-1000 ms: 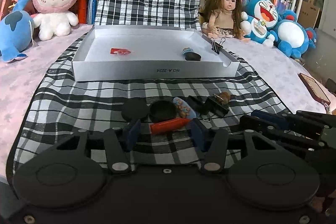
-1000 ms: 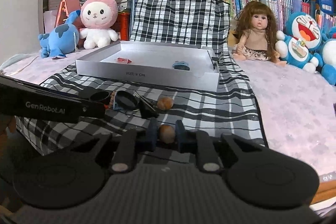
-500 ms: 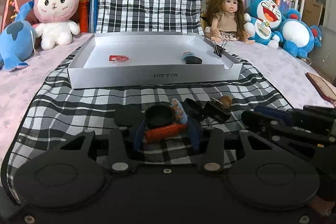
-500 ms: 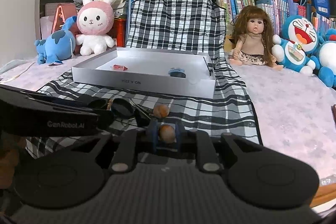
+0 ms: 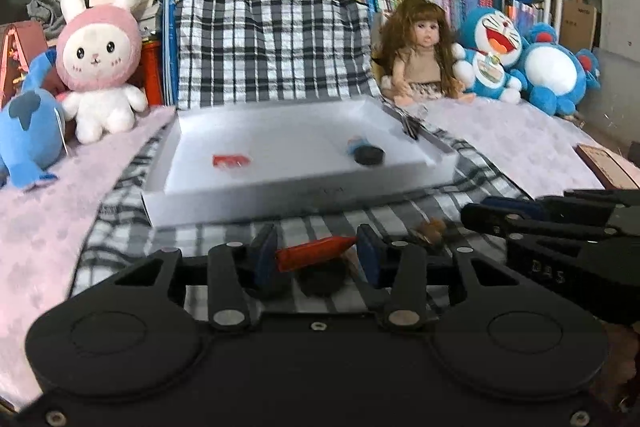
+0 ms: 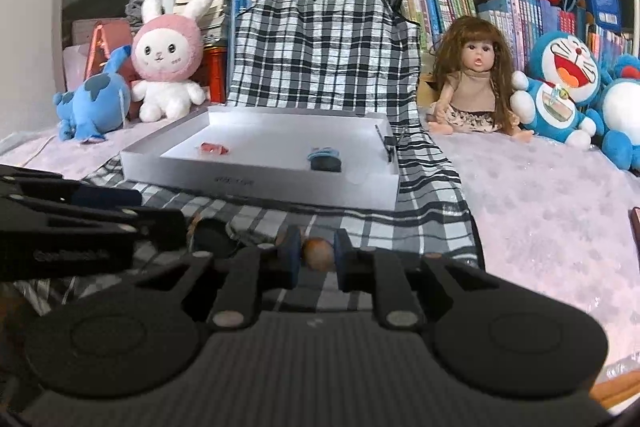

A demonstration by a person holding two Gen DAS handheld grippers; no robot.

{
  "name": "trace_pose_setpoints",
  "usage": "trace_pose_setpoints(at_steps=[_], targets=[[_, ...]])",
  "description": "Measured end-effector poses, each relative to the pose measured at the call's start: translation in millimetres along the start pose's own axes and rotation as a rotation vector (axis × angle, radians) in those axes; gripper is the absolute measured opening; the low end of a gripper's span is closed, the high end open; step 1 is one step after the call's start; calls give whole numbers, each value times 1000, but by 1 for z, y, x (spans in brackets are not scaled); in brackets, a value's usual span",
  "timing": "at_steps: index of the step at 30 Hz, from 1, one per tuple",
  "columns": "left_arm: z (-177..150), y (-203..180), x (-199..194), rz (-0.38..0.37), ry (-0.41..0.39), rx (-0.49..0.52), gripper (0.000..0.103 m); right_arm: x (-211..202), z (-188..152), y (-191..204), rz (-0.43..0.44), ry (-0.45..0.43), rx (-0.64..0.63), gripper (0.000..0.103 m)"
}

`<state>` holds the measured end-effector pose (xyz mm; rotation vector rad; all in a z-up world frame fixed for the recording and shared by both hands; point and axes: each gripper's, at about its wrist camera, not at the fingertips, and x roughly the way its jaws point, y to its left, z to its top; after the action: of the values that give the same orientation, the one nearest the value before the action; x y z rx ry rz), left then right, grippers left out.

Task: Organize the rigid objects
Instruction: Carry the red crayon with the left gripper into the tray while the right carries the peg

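Left wrist view shows the left gripper (image 5: 316,253) holding a red stick-shaped thing (image 5: 316,251) crosswise between its blue pads (image 5: 264,253). The jaws are fairly narrow, closed onto its two ends. The stick seems lifted a little off the checked cloth (image 5: 120,235), likely so it can be carried over the wall of the white box (image 5: 248,203).

Under and behind the stick, dark round things (image 5: 322,281) lie on the cloth. A small brown nut-like piece (image 5: 430,229) sits just to the right, near the tip of the other tool.

In the right wrist view, the right gripper (image 6: 316,253) is squeezed tight on a small brown ball (image 6: 318,254). The ball sits right in the middle of the pads, which should keep it from rolling out.

The white box stands farther back on the cloth, open on top. Inside it are a red piece (image 6: 212,147) on the left and a dark round thing with a blue bit (image 6: 325,159) on the right. A black clip (image 6: 389,143) is on its right wall. I think the box is where the hard things go, so both held things probably belong there next.

A rabbit toy (image 6: 166,67), a doll (image 6: 476,83) and blue plush toys (image 6: 560,87) sit behind, out of the way.
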<state>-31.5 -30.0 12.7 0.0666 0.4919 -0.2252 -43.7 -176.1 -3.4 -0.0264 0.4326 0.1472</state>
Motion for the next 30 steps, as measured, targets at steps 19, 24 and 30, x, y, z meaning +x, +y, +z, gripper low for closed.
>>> trace_pose_setpoints(at_steps=[19, 24, 30], targets=[[111, 87, 97, -37, 61, -100, 42, 96, 99, -34, 56, 58, 126, 22], [121, 101, 143, -42, 127, -127, 42, 136, 115, -40, 84, 117, 157, 22], [117, 112, 180, -32, 191, -161, 42, 176, 125, -41, 101, 189, 157, 22]])
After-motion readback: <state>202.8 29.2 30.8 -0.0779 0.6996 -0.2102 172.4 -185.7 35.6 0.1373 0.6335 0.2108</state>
